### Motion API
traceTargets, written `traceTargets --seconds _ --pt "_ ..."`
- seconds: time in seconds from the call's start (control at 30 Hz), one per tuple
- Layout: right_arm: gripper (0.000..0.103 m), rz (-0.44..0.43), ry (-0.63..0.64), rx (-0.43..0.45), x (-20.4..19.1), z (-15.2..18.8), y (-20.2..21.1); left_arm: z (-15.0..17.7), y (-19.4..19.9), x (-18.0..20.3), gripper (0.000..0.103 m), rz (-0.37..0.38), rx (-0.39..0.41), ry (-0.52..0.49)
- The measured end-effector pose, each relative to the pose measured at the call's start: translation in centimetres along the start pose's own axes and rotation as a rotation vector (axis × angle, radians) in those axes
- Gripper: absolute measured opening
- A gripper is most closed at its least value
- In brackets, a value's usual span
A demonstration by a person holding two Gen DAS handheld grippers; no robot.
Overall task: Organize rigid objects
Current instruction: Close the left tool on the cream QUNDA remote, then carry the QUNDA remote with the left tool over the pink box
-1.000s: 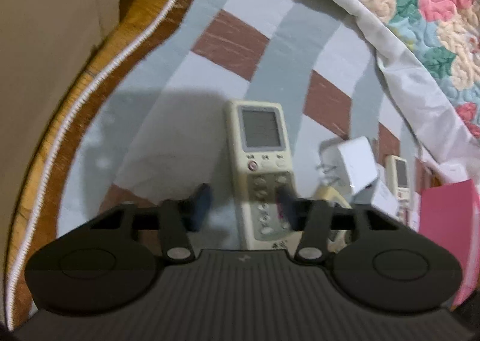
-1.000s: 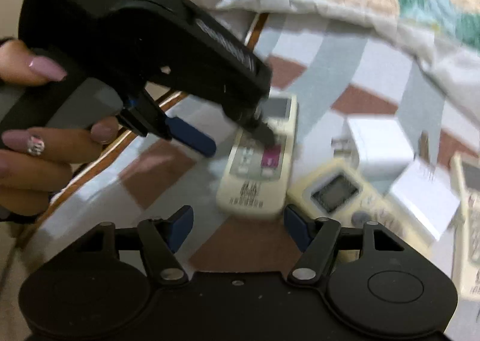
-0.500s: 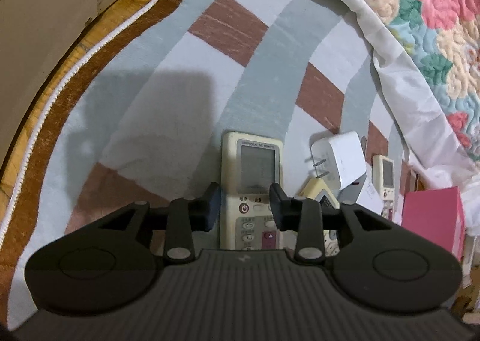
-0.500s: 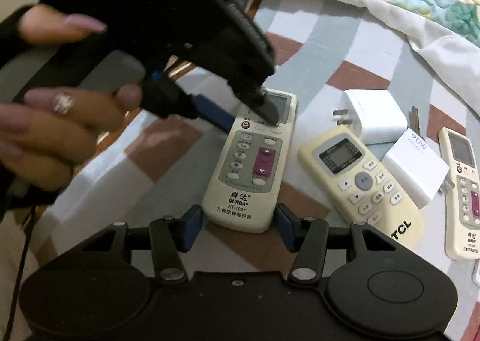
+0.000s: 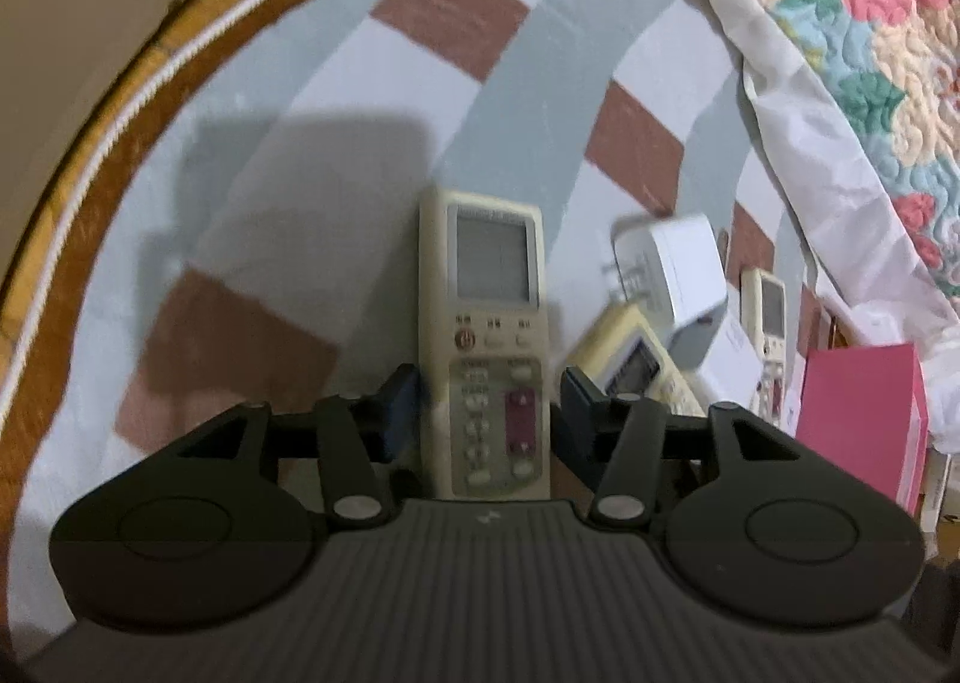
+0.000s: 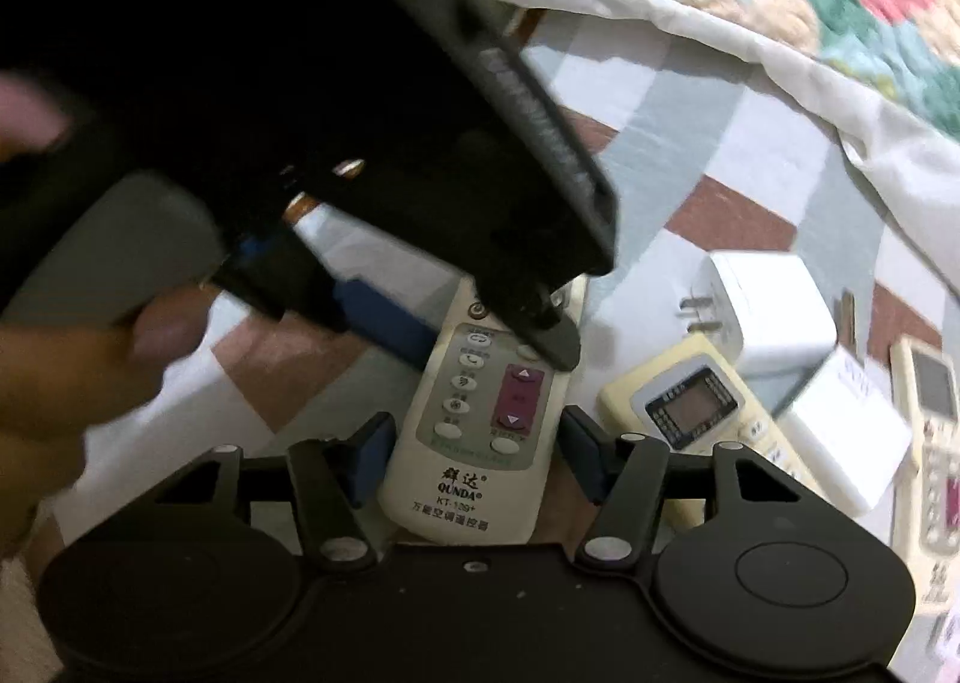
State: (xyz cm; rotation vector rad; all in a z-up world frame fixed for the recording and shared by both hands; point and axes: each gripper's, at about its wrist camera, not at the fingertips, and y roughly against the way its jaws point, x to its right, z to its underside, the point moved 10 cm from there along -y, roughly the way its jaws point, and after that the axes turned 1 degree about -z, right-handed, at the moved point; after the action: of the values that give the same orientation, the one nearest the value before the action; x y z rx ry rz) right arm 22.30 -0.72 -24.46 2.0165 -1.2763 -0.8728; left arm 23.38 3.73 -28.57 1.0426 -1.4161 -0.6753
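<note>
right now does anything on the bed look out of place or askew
The yellow remote lies slanted, crossing the straight white QUNDA remote, and it seems wedged under the white chargers. Also odd: both claws straddle the QUNDA remote at once, left claw and right claw; the left's jaws have just been opening.

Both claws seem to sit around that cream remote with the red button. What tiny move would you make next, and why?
Probably close the right gripper on the remote. Its lower end lies between the open pads with gaps on both sides, while the left gripper, whose jaws have just been opening, also straddles it without pressing. One firm grip seems needed before lifting.
</note>
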Motion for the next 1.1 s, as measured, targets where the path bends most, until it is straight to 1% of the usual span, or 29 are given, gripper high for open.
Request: traceTargets --seconds 0.03,0.07,0.1,0.17,0.2,0.23,0.3,0.37,0.47,0.57,0.67,0.73,0.87,0.97,1.03,1.1 --pt "0.065 -0.023 -0.038 0.003 0.2 0.0 0.2 0.4 -0.1 0.1 0.063 0.012 -0.017 0.003" --pt "0.065 -0.053 -0.081 0.006 0.4 0.0 0.5 0.8 -0.1 0.3 0.065 0.028 -0.038 0.011" --pt "0.065 -0.082 -0.127 0.009 0.7 0.0 0.8 1.2 -0.2 0.4 0.064 0.033 -0.048 0.023" --pt "0.064 -0.118 -0.184 0.01 1.1 0.3 1.2 1.6 -0.2 0.4 0.06 0.021 -0.047 0.028" --pt "0.064 -0.117 -0.186 0.017 1.3 0.5 1.4 1.7 -0.1 0.5 0.055 0.009 -0.043 0.022" --pt "0.064 -0.117 -0.186 0.02 1.4 0.5 1.5 1.8 -0.1 0.5 0.047 -0.006 -0.038 0.009" --pt "0.064 -0.128 -0.202 0.026 1.7 0.7 1.7 2.1 -0.1 0.6 0.038 -0.048 -0.028 -0.04" --pt "0.064 -0.143 -0.214 0.024 1.9 0.8 1.9 2.6 0.1 0.8 0.037 -0.055 -0.026 -0.069" --pt "0.064 -0.175 -0.228 0.03 2.0 0.9 2.5 3.0 0.7 1.1 0.036 -0.07 -0.016 -0.082" --pt "0.064 -0.182 -0.224 0.06 2.6 0.3 3.9 3.6 2.3 2.3 0.036 -0.064 0.022 -0.121" --pt "0.064 -0.196 -0.235 0.093 2.3 0.8 6.8 4.2 4.4 3.8 0.036 -0.047 0.058 -0.157" --pt "0.064 -0.191 -0.219 0.11 2.3 0.6 8.7 4.9 5.9 4.9 0.036 -0.023 0.073 -0.177" --pt "0.064 -0.17 -0.179 0.127 1.9 1.1 13.1 6.7 8.2 7.2 0.036 0.014 0.059 -0.207" --pt "0.064 -0.155 -0.159 0.124 2.1 1.5 15.6 8.3 9.6 9.3 0.036 0.013 0.049 -0.282" --pt "0.064 -0.146 -0.174 0.123 2.3 1.7 17.1 9.2 10.5 10.6 0.036 0.006 0.054 -0.329" --pt "0.064 -0.131 -0.175 0.116 2.6 1.8 18.2 10.0 11.0 11.8 0.036 0.005 0.05 -0.348"
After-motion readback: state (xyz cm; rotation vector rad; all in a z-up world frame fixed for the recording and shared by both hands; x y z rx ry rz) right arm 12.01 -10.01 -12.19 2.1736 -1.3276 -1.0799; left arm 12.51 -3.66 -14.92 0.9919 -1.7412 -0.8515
